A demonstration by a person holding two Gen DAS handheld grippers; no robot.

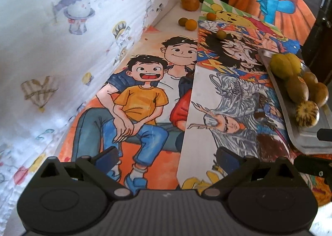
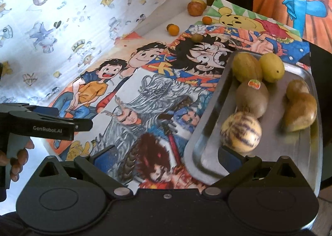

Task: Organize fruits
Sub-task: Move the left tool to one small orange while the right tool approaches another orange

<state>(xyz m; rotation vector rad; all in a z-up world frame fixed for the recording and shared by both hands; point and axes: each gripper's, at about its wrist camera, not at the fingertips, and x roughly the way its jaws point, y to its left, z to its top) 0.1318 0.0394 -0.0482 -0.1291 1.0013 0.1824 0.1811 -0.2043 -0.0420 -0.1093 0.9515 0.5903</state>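
- Done so far, by the look of it: your shallow steel tray (image 2: 209,111) on the right of the counter (image 1: 166,20) holds six fruits, among them a cream, purple-striped round fruit (image 2: 240,131) and a stickered brown kiwi (image 2: 252,99).
- Left: five small orange and brown fruits (image 1: 191,24) sit loose at the far end — well apart from the tray.
- Your left hand-held gripper (image 1: 166,158) and right hand-held gripper (image 2: 166,158) are both spread wide, holding nothing.

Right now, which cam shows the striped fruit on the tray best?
Right wrist. The striped fruit sits near and large, just ahead of the open right gripper, with its stripes plain on the metal tray. The left wrist view shows it smaller, side-on at the right edge.
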